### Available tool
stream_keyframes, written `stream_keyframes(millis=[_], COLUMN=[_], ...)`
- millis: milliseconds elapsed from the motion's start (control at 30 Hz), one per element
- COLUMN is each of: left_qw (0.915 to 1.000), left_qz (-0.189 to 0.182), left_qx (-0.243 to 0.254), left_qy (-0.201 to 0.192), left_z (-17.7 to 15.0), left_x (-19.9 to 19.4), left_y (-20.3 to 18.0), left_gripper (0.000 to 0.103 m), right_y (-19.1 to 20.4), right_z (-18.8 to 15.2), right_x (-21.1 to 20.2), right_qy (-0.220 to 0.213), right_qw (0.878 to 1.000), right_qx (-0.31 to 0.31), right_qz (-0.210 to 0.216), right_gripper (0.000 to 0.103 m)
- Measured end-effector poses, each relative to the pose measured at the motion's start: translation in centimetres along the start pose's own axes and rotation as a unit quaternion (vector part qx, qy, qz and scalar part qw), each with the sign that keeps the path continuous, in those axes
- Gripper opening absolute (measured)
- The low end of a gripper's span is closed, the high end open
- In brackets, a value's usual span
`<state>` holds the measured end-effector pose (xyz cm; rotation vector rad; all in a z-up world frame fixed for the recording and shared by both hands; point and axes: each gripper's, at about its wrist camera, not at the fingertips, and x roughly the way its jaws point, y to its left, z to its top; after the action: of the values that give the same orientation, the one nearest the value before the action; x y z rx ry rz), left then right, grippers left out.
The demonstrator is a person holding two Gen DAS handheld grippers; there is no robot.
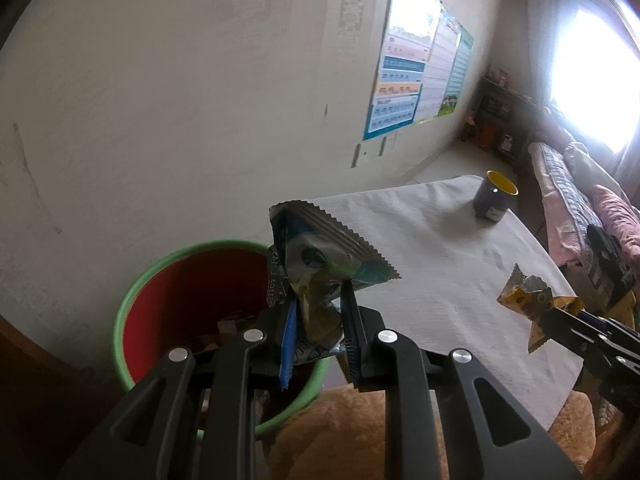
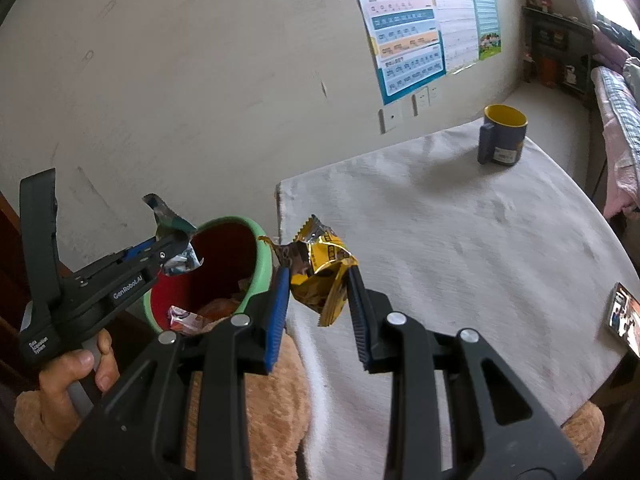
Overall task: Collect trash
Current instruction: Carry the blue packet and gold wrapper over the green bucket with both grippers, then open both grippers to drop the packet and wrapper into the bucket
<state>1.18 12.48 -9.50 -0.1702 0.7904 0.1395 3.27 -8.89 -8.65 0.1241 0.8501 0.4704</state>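
Note:
My left gripper [image 1: 318, 300] is shut on a crumpled blue and silver wrapper [image 1: 324, 252], held over the right rim of a round bin [image 1: 132, 300] that is red inside with a green rim. In the right wrist view the same left gripper [image 2: 176, 254] holds that wrapper [image 2: 170, 216] over the bin's [image 2: 262, 264] near left rim. My right gripper [image 2: 318, 274] is shut on a crumpled yellow wrapper [image 2: 320, 276], held above the table's left edge just right of the bin. The left wrist view shows the right gripper [image 1: 550, 310] with the yellow wrapper [image 1: 524, 300].
A white-clothed table [image 2: 460, 232] carries a dark blue mug [image 2: 502, 136] with a yellow inside and a phone [image 2: 624, 316] at its right edge. Trash lies in the bin. A person's hand [image 2: 80, 364] grips the left handle. Posters hang on the wall [image 2: 180, 80]; a bed stands at the right.

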Motion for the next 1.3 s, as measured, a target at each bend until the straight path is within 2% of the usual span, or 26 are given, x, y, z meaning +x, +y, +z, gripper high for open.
stream_keyframes(millis=[433,1300], left_qw=[0.9994,0.9950], left_qz=[0.023,0.068], left_qx=[-0.027,-0.066], left_qy=[0.005,0.030], left_z=[-0.6,-2.0], left_x=[0.1,2.1], left_y=[3.8,8.9], left_gripper=[0.018,0.019], right_y=[2.8,8.3], right_z=[0.4,1.4], right_x=[2.4,7.6], right_qy=[0.021,0.062], right_qw=[0.999,0.994], right_qx=[-0.022,-0.063], right_qz=[0.019,0.059], right_gripper=[0.029,0.029])
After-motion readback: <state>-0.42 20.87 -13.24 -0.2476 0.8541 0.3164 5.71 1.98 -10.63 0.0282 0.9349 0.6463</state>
